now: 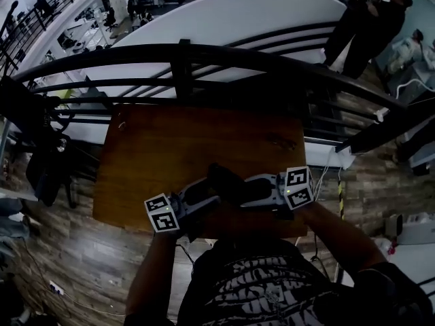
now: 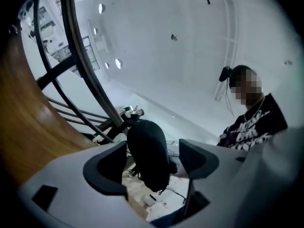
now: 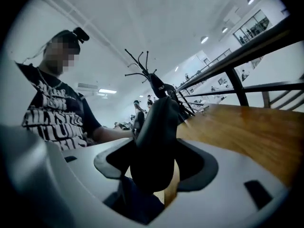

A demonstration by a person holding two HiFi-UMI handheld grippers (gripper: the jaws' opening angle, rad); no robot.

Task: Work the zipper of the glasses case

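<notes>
The black glasses case (image 1: 228,180) is held up over the front edge of the wooden table (image 1: 177,148), between my two grippers. In the right gripper view the case (image 3: 156,137) stands on end and fills the gap between the jaws; my right gripper (image 3: 154,164) is shut on it. In the left gripper view the other rounded end of the case (image 2: 148,151) sits between the jaws of my left gripper (image 2: 152,164), which stand open with a gap on each side. A thin cord dangles from the case's lower end. The zipper pull is not discernible.
A dark metal railing (image 1: 204,56) runs along the table's far side, with a drop to a lower floor beyond it. A person's arms and patterned black shirt (image 1: 272,284) fill the near side. A coat stand (image 3: 145,68) rises behind the case in the right gripper view.
</notes>
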